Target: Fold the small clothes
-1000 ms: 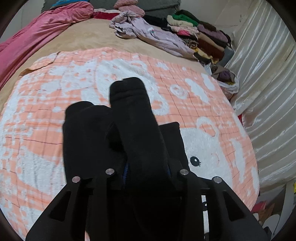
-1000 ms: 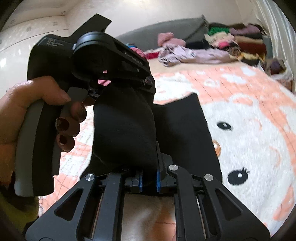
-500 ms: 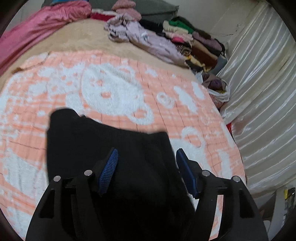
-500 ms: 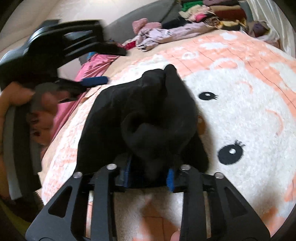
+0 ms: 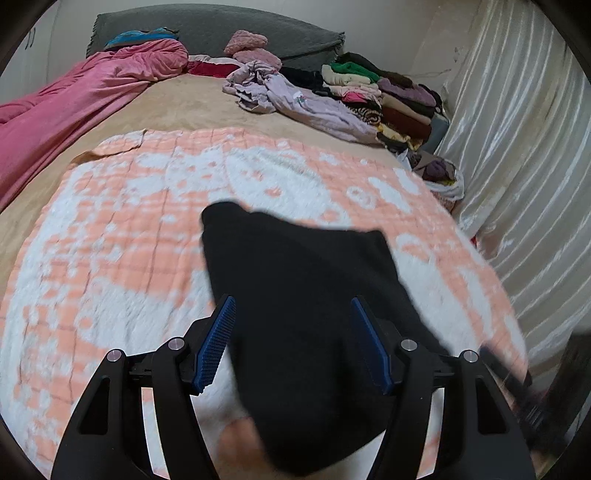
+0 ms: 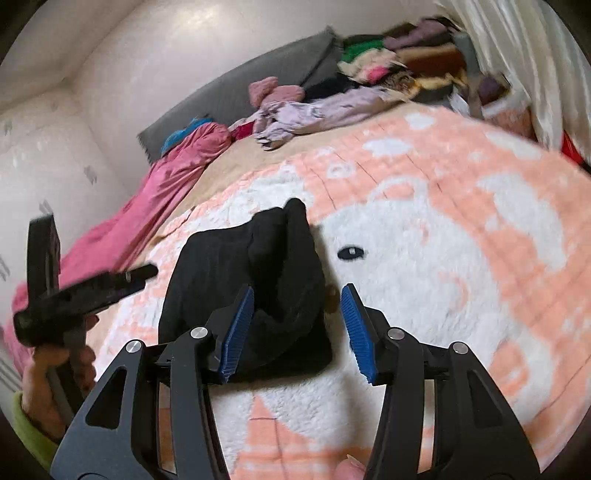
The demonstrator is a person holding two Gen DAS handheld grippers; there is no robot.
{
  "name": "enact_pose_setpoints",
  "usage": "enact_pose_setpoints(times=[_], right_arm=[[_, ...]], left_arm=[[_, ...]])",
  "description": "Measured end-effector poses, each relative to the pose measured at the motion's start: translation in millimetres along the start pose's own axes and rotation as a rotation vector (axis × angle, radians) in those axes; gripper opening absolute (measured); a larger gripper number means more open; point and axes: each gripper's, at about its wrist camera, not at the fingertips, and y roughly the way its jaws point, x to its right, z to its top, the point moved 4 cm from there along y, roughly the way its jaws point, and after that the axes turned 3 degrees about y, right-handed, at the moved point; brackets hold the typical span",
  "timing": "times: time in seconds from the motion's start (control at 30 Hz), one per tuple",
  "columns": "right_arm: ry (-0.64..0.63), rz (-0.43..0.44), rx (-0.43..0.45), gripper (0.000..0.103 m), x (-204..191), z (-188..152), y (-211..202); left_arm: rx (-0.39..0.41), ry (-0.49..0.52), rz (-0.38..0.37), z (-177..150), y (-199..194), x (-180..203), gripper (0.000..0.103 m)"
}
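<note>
A small black garment [image 5: 306, 295] lies folded on the orange-and-white fleece blanket [image 5: 110, 236]. My left gripper [image 5: 293, 343] is open above its near part, the blue pads apart on either side of the cloth. In the right wrist view the garment [image 6: 247, 280] lies bunched, with a raised fold on its right side. My right gripper [image 6: 297, 330] is open and holds nothing, its left pad [image 6: 238, 328] over the garment's near edge. The left gripper and the hand holding it [image 6: 74, 295] show blurred at the left.
A pink sheet [image 5: 62, 110] runs along the left of the bed. Loose lilac clothes [image 5: 295, 99] and a stack of folded clothes [image 5: 384, 99] lie at the far end. A grey pillow [image 5: 221, 29] is behind them. A shiny curtain [image 5: 524, 177] hangs at the right.
Both grippers have let go of the black garment and opened. The garment dropped onto the blanket. The left gripper drew back to the left.
</note>
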Motion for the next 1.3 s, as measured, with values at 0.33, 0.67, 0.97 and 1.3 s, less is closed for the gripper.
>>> enact_pose_setpoints(times=[0.33, 0.67, 0.97, 1.3], right_arm=[[-0.174, 0.06, -0.079, 0.035, -40, 51, 44], [-0.188, 0.0, -0.304, 0.026, -30, 53, 145], [-0.203, 0.092, -0.315, 0.005, -33, 38, 156], [-0.463, -0.027, -0.106, 0.003, -71, 63, 103]], left_arm=[[-0.059, 0.112, -0.05, -48, 22, -2, 0.063], [-0.005, 0.177, -0.054, -57, 23, 2, 0.066], [0.012, 0.168, -0.06, -58, 24, 5, 0.072], [0.021, 0.16, -0.075, -57, 20, 7, 0.074]])
